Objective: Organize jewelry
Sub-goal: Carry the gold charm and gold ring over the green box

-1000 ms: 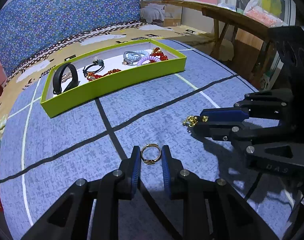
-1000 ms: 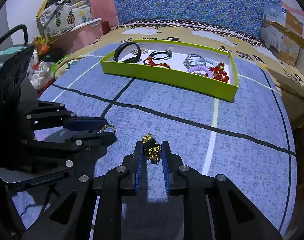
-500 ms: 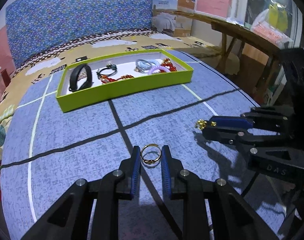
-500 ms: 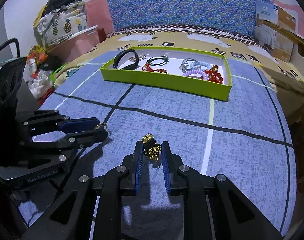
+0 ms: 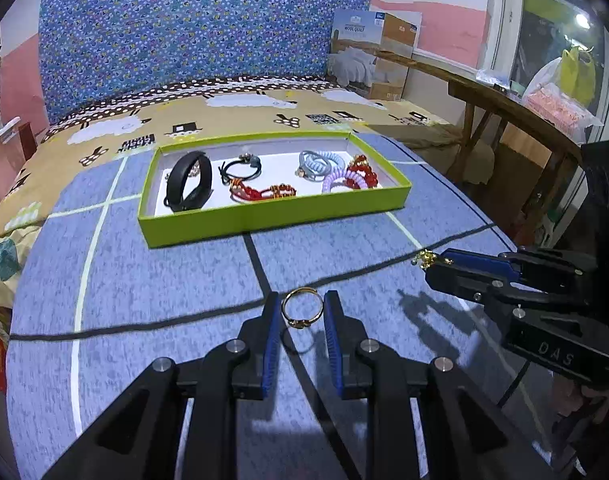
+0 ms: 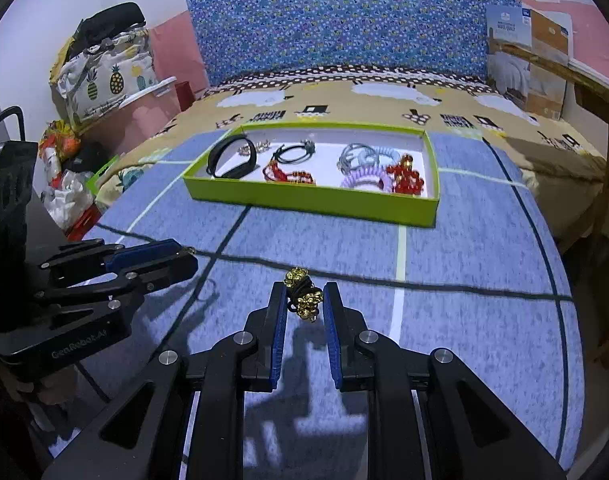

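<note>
A gold ring (image 5: 302,308) is pinched between the blue pads of the left gripper (image 5: 302,314), held up above the blue mat (image 5: 164,280). A small black band with gold beads (image 6: 303,296) is squeezed in the right gripper (image 6: 303,304). Both are kept well apart from the green tray (image 5: 272,216), where a black wristband (image 5: 186,186), red beads (image 5: 362,170) and curly hair ties (image 5: 324,160) are laid. "DAS" is printed on the right gripper's side — "GenRobot.AI" on the left one's. "WOOL QUILT" can be read on a box (image 5: 372,56) at the back.
</note>
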The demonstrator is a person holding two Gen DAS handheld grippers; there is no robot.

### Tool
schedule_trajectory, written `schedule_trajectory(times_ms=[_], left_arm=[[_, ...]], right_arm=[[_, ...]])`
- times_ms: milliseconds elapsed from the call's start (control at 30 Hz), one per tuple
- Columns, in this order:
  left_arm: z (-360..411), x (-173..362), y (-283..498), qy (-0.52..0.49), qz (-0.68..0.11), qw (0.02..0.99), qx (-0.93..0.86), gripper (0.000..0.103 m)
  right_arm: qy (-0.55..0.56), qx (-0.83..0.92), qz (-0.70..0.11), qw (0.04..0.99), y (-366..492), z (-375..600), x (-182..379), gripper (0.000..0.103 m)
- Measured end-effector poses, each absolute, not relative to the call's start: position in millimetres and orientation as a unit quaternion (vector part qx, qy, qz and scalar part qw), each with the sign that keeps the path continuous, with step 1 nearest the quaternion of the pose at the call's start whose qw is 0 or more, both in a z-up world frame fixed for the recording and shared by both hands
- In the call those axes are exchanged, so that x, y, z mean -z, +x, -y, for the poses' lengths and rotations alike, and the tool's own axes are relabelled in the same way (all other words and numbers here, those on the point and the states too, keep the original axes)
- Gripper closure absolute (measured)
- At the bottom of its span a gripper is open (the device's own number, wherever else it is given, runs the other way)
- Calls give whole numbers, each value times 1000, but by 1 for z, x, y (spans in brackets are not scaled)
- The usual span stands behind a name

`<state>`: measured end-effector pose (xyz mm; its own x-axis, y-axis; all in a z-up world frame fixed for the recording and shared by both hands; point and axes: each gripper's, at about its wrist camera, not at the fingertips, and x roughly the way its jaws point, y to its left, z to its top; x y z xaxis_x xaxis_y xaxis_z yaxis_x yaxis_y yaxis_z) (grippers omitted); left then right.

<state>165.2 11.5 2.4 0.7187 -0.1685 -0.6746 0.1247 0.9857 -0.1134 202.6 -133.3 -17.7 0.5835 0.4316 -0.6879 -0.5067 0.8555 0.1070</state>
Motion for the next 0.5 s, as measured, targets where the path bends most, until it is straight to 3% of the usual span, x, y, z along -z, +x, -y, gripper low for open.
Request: schedule_trajectory(times_ms=[500], left_arm=[[-28, -24, 209, -25, -340, 937, 73, 81]], right_arm=[[-58, -261, -347, 899, 245, 120, -4, 84]])
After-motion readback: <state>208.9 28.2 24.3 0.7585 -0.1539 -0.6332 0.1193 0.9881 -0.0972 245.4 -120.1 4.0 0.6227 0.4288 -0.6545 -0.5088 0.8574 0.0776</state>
